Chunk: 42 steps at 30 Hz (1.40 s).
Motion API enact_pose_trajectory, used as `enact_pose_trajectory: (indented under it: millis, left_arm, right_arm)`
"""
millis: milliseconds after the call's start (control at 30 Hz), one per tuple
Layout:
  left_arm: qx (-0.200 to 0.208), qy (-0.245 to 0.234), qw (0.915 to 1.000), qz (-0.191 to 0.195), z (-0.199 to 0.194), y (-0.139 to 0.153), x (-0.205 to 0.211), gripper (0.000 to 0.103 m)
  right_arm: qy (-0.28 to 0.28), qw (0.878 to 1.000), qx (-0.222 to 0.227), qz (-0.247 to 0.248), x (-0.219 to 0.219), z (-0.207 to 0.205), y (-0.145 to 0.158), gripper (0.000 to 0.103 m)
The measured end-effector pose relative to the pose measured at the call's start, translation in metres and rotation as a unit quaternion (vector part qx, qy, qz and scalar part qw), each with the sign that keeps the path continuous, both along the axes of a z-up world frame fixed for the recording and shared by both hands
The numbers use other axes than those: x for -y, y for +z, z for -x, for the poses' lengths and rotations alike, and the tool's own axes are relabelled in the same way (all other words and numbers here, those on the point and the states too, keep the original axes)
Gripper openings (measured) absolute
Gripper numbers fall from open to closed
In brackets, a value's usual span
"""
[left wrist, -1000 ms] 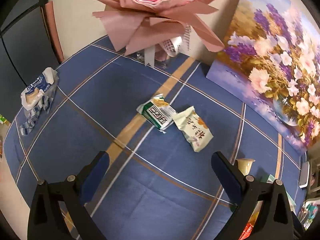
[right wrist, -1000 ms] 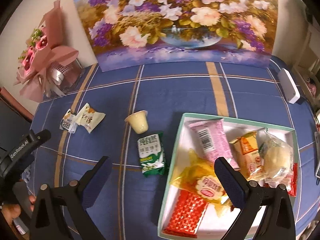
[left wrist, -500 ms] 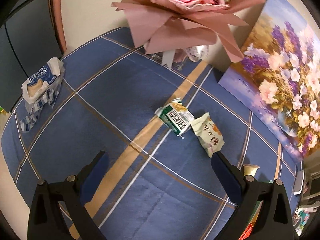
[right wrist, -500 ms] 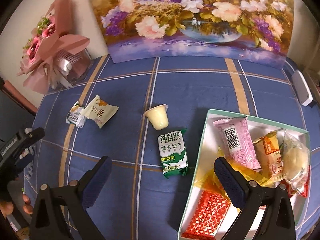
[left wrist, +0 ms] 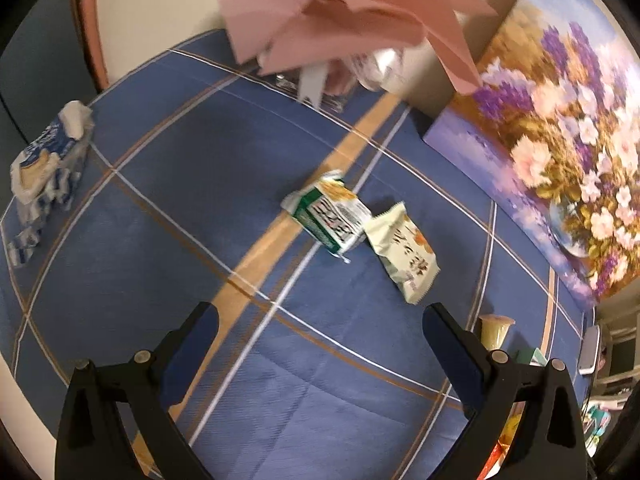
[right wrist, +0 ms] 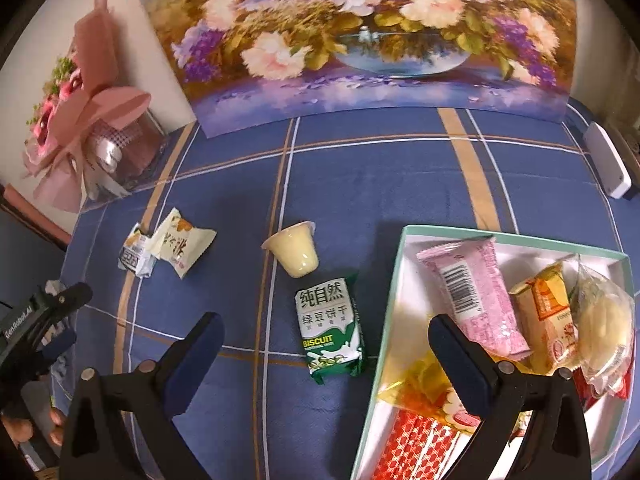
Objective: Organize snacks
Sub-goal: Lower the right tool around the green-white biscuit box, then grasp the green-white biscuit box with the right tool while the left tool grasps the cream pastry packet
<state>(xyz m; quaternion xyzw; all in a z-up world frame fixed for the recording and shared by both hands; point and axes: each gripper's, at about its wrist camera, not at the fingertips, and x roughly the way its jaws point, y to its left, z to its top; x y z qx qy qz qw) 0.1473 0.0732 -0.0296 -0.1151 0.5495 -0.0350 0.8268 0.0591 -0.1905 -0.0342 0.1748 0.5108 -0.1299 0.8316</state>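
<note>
Pink bouquet [left wrist: 360, 20] — overhanging two snack packets [left wrist: 360, 232].

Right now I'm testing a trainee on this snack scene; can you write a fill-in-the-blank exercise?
1. The green biscuit pack lies on the tablecloth just left of the ____.
2. The pudding cup lies on its ____.
3. The pink barcoded packet rests ____ the box.
4. Both the left gripper and right gripper are ____.

Answers: box; side; inside; open

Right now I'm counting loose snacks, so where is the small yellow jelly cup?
In the right wrist view, the small yellow jelly cup lies tipped on the blue tablecloth, just above the green biscuit packet.
</note>
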Motion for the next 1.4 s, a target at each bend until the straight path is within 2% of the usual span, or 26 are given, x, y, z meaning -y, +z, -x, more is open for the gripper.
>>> enact_pose_trajectory:
  millis: [133, 200, 333, 400, 567, 667, 933, 1400]
  left_arm:
    - [-0.014, -0.020, 0.9997, -0.008, -0.005, -0.011, 0.015, 0.102]
    - [-0.021, -0.027, 0.9994, -0.010, -0.007, -0.017, 0.020, 0.102]
    - [-0.033, -0.035, 0.9986, -0.020, -0.010, -0.026, 0.023, 0.102]
    - [-0.036, -0.036, 0.9984, -0.023, -0.012, -0.030, 0.022, 0.102]
    - [-0.042, -0.035, 0.9981, -0.030, -0.015, -0.035, 0.024, 0.102]
    - [-0.044, -0.035, 0.9979, -0.033, -0.018, -0.038, 0.025, 0.102]
    - [-0.053, -0.040, 0.9971, -0.039, -0.023, -0.047, 0.031, 0.102]
    - [-0.056, -0.041, 0.9967, -0.040, -0.023, -0.051, 0.032, 0.102]
  right_arm:
    - [0.024, 1.000, 0.000, 0.003, -0.013, -0.006, -0.005, 0.098]
    - [0.033, 0.999, -0.002, 0.003, -0.018, -0.009, -0.008, 0.092]
    - [0.045, 0.999, -0.011, -0.004, -0.024, -0.015, -0.018, 0.089]
    - [0.048, 0.999, -0.016, -0.005, -0.025, -0.019, -0.024, 0.079]
    - [0.047, 0.998, -0.030, -0.008, -0.023, -0.025, -0.036, 0.078]
    - [0.046, 0.998, -0.037, -0.008, -0.019, -0.028, -0.042, 0.074]
    - [0.037, 0.998, -0.047, -0.015, -0.010, -0.030, -0.051, 0.071]
    - [0.044, 0.997, -0.063, -0.012, -0.015, -0.029, -0.061, 0.049]
